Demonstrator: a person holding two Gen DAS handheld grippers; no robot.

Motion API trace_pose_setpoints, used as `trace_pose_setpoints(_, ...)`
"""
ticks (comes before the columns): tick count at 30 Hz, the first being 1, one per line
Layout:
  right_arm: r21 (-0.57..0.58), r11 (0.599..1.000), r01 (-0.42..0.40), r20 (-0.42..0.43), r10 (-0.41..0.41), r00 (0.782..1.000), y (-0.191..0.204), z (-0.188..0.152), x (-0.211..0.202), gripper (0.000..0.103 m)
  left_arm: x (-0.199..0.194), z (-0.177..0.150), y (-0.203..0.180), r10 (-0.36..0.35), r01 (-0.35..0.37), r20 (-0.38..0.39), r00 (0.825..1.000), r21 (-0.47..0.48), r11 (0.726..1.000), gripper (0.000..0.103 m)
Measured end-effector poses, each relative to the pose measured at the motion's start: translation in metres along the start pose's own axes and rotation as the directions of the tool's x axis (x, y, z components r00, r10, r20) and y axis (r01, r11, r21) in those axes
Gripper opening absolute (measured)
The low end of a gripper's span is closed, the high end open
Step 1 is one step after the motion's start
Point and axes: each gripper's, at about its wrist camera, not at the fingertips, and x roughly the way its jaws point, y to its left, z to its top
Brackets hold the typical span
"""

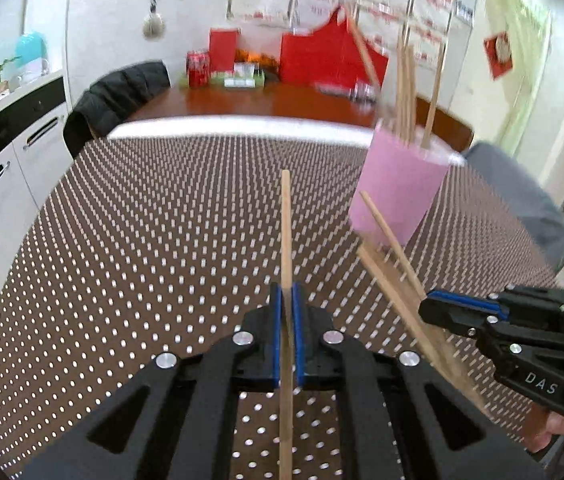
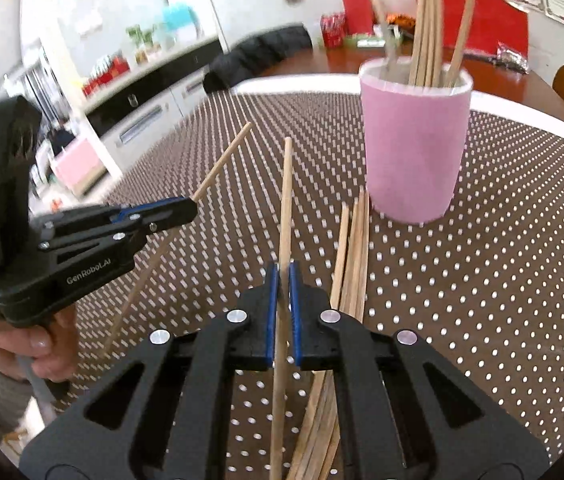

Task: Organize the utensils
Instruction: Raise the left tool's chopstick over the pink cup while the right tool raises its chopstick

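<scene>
Currently both tongs are clamped tight: left gripper [image 1: 288,308] pinches one chopstick [image 1: 286,232], right gripper [image 2: 284,280] another chopstick [image 2: 285,208]. Pink cup [image 2: 414,148] stands far right, loose pile [image 2: 352,256] near it. Risk: long stick pivots between the pads, misses the rim, tips the cup.

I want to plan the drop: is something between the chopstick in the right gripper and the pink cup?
Nothing visible blocks it. The right gripper holds a chopstick; the pink cup stands ahead to the right, already holding upright chopsticks.

Two close wrist views, both toward pink cup [image 1: 398,192] [image 2: 416,148].
</scene>
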Motion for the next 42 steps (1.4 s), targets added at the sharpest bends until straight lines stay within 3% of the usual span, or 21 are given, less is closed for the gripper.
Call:
trace_pose_setpoints(6, 0.011, 0.999, -0.043, 0.154, 0.041, 0.987, -0.008, 0.012, -0.033, 0.006, -0.040, 0.008, -0.021, -0.052, 0.050, 0.164, 0.985, 0.021, 0.999, 0.005)
trace_pose_setpoints(11, -0.007, 1.000, -0.003, 0.005, 0.003, 1.000, -0.005, 0.022, -0.010, 0.007, -0.043, 0.018, -0.028, -0.046, 0.043, 0.163, 0.986, 0.023, 0.999, 0.005)
trace_pose_setpoints(18, -0.051, 0.998, 0.038, -0.159, -0.046, 0.986, 0.002, 0.000, 0.025, 0.009, -0.033, 0.003, -0.011, -0.032, 0.033, 0.109, 0.993, -0.001, 0.999, 0.005)
trace_pose_setpoints(20, -0.065, 0.996, 0.066, -0.179, -0.076, 0.981, 0.003, -0.002, 0.033, 0.016, -0.031, 0.001, -0.003, -0.033, 0.035, 0.101, 0.994, -0.019, 0.999, 0.005)
trace_pose_setpoints(22, -0.091, 0.990, 0.103, -0.185, -0.119, 0.976, 0.005, -0.003, 0.038, 0.032, -0.031, -0.003, 0.002, -0.030, 0.033, 0.098, 0.995, -0.028, 0.999, 0.005)
trace_pose_setpoints(24, -0.103, 0.991, 0.090, -0.203, -0.110, 0.973, 0.007, -0.004, 0.044, 0.036, -0.032, -0.006, 0.005, -0.028, 0.031, 0.096, 0.995, -0.031, 0.999, 0.005)
trace_pose_setpoints(27, -0.192, 0.971, 0.140, -0.207, -0.179, 0.962, 0.020, -0.011, 0.051, 0.032, -0.031, -0.008, 0.010, -0.027, 0.031, 0.091, 0.995, -0.036, 0.999, 0.005)
trace_pose_setpoints(28, -0.231, 0.958, 0.171, -0.199, -0.219, 0.955, 0.026, -0.012, 0.052, 0.024, -0.031, -0.009, 0.010, -0.027, 0.031, 0.090, 0.996, -0.039, 0.999, 0.005)
trace_pose_setpoints(30, -0.241, 0.956, 0.168, -0.202, -0.218, 0.955, 0.032, -0.014, 0.052, 0.006, -0.031, -0.009, 0.012, -0.028, 0.032, 0.089, 0.996, -0.046, 0.998, 0.005)
trace_pose_setpoints(32, -0.259, 0.950, 0.174, -0.193, -0.227, 0.954, 0.038, -0.016, 0.051, 0.006, -0.033, -0.009, 0.013, -0.029, 0.033, 0.094, 0.995, -0.049, 0.998, 0.005)
trace_pose_setpoints(37, -0.165, 0.984, 0.067, -0.142, -0.090, 0.986, 0.029, -0.020, 0.033, 0.005, -0.038, -0.007, 0.013, -0.019, 0.026, 0.112, 0.994, -0.056, 0.998, 0.005)
trace_pose_setpoints(42, -0.092, 0.996, -0.011, -0.056, 0.005, 0.998, 0.020, -0.009, 0.011, 0.005, -0.044, -0.002, 0.012, -0.016, 0.025, 0.142, 0.990, -0.062, 0.998, 0.005)
